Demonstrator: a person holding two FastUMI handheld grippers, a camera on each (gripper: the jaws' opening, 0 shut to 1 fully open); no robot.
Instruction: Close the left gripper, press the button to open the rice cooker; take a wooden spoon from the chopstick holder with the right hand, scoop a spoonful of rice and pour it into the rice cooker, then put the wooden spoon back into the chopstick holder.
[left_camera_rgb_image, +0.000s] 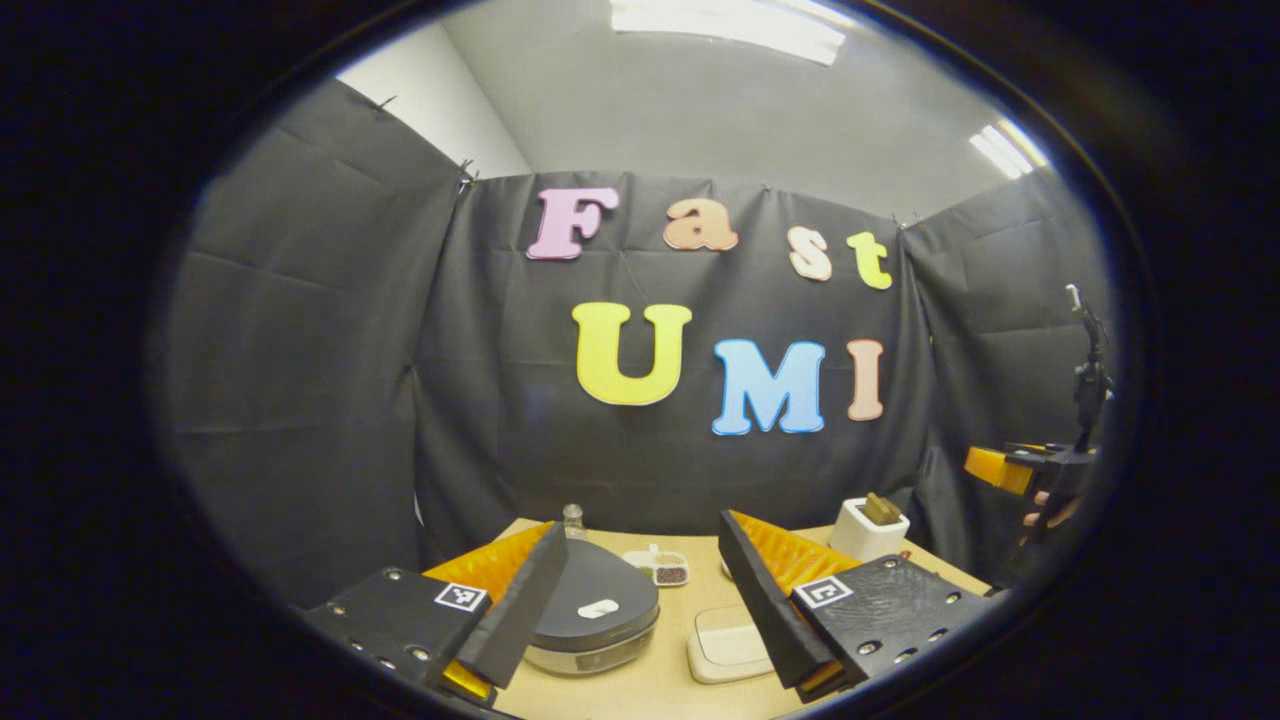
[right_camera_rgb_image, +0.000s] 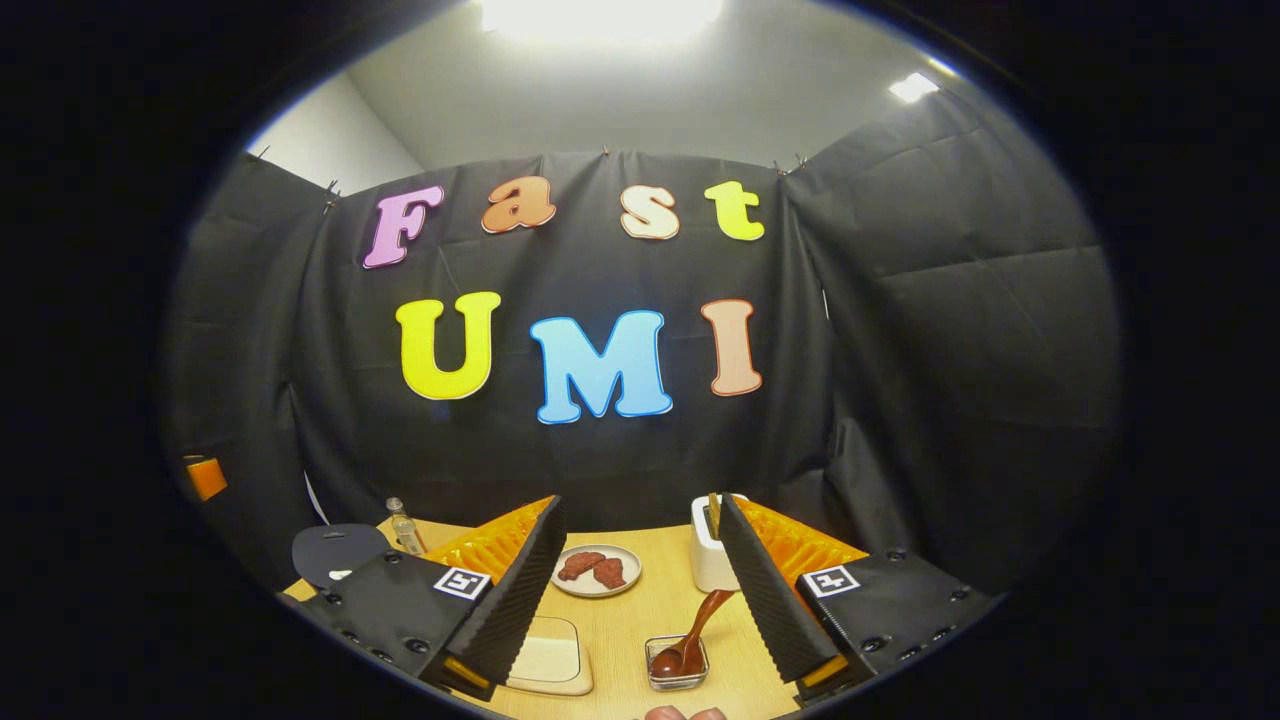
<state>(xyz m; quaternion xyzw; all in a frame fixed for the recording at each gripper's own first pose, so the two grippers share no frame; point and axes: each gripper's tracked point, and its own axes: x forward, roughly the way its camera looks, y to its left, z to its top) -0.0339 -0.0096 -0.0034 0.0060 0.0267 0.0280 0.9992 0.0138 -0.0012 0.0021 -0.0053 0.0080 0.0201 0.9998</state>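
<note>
Wooden table (right_camera_rgb_image: 650, 610); cooker (left_camera_rgb_image: 595, 610) lid seen shut between parted left gripper (left_camera_rgb_image: 640, 620) fingers. Right gripper (right_camera_rgb_image: 640, 610) spread, empty; spoon (right_camera_rgb_image: 690, 640) rested in dish (right_camera_rgb_image: 678, 665).

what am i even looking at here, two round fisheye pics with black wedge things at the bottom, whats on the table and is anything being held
The wedges are fingers of two handheld grippers; a person carries one in each hand, and a camera rides on each. The left gripper view looks past the left gripper, open, at a closed rice cooker on the wooden table. The right gripper view looks past the right gripper, also open, at a white chopstick holder, a plate of food and a spoon resting in a small glass dish. Neither holds anything.
</note>
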